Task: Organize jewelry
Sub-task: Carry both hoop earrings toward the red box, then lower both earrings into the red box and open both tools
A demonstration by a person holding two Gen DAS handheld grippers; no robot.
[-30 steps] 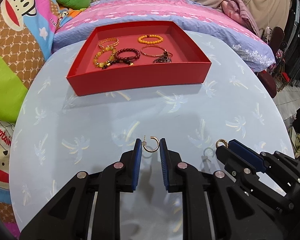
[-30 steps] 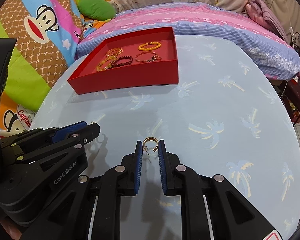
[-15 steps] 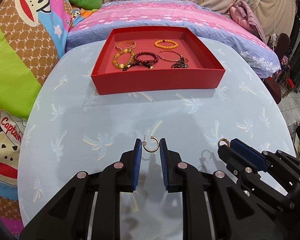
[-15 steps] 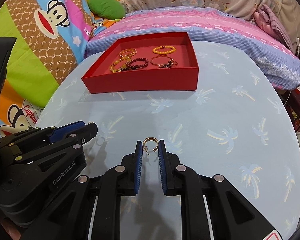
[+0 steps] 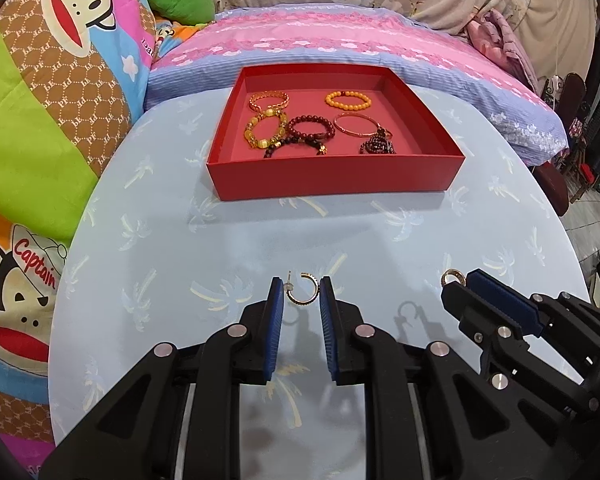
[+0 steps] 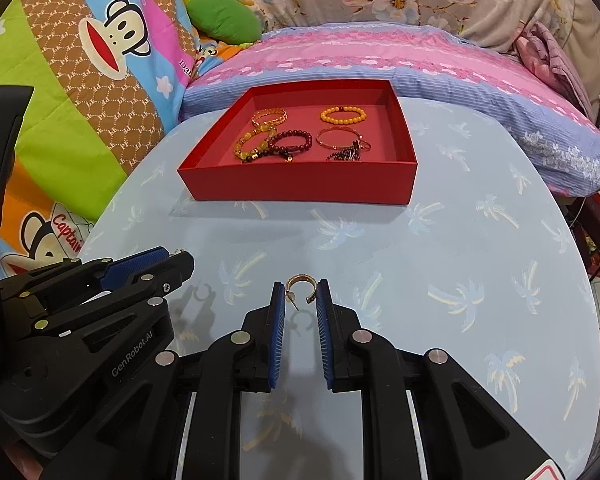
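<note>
- The left gripper pinches a gold hoop earring between its blue pads, the hoop's open side up and its post by the left pad; it hangs above the table with its shadow on the cloth below.
- The right gripper clamps a second gold hoop earring the same way, arch up and post pointing down, also clear of the table.
- The two grippers sit side by side over the near part of the table; in the left wrist view the right one appears at the right with its earring at its tip.
- The round table wears a pale blue cloth printed with palm trees.
- Farther off, near the table's far edge, stands a shallow red tray holding several bracelets: an orange bead bracelet at far right, a dark red bead bracelet in the middle, a yellow bead bracelet at left, a thin rose-gold bangle at right.
- Beyond the table lies a pink-and-blue bedspread, with a cartoon-monkey quilt on the left.
</note>
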